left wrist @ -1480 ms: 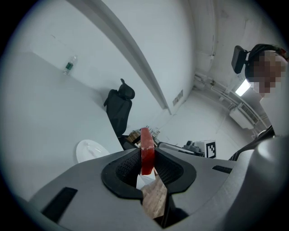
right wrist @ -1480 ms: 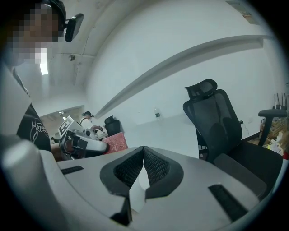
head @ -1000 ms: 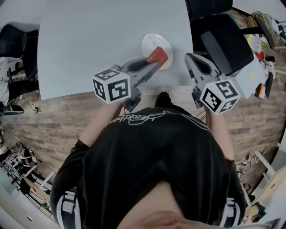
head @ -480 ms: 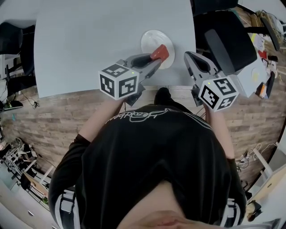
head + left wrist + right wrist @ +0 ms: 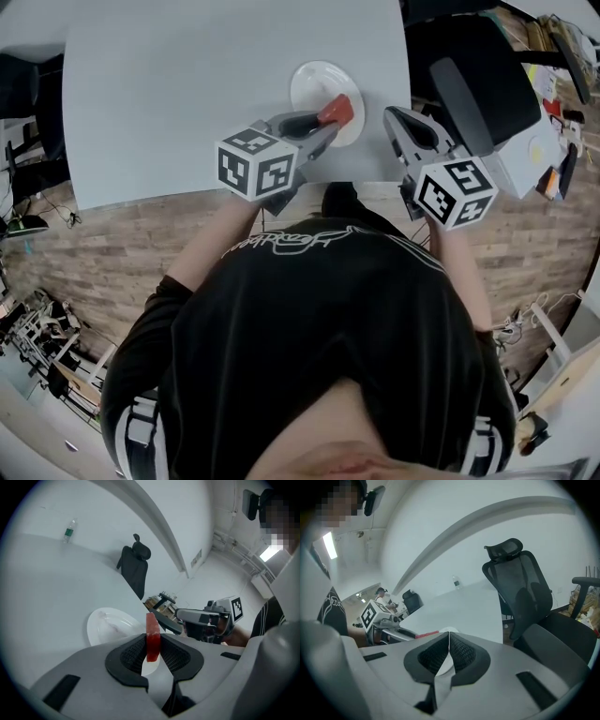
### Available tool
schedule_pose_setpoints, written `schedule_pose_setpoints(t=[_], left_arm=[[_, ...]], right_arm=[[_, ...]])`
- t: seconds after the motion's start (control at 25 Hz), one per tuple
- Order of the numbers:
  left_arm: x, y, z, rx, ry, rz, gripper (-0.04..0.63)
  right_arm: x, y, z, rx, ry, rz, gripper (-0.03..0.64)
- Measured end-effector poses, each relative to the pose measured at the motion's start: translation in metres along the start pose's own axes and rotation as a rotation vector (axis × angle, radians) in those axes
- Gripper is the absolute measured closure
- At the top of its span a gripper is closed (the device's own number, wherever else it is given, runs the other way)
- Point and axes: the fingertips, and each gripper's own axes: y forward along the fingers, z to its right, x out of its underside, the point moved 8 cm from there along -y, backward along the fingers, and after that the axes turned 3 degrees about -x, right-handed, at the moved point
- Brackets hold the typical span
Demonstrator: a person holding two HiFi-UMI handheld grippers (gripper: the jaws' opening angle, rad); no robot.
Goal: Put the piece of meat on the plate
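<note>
- Head view: my left gripper point(image 5: 328, 120) reaches over the pale worktop point(image 5: 187, 94). The piece of meat point(image 5: 337, 110) sits at its tip, above the near side of the white plate point(image 5: 309, 80). My right gripper point(image 5: 390, 116) hangs near the worktop's right edge, clear of the plate, beside a black chair point(image 5: 478, 89). From up here I can't read either pair of fingers.
- Left gripper view: this one settles it. The fingers point(image 5: 132, 652) are clamped on the meat, a red slab standing upright on its edge between them. The plate lies just beyond and to the left; whether the meat touches it I can't tell. A bottle point(image 5: 68, 530) stands far across the worktop, which the head view doesn't catch.
- Right gripper view: these fingers point(image 5: 436, 656) are pressed together with nothing between them. The chair fills the right side, and the left gripper shows side-on, the meat a thin red strip.
</note>
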Motion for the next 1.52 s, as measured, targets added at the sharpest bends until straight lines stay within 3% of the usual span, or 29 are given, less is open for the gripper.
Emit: schedule_pose_setpoints(t=[0.64, 0.88, 1.52], left_arm=[[0.011, 0.012, -0.017, 0.019, -0.010, -0.045, 0.503], [0.014, 0.014, -0.017, -0.024, 0.057, -0.074, 0.503], [0.010, 0.012, -0.025, -0.113, 0.109, -0.057, 0.456]], right_arm=[[0.009, 0.007, 0.004, 0.011, 0.021, -0.026, 0.607], [0.010, 0.006, 0.003, 0.012, 0.023, -0.031, 0.607], [0.011, 0.008, 0.007, 0.012, 0.025, -0.037, 0.607]])
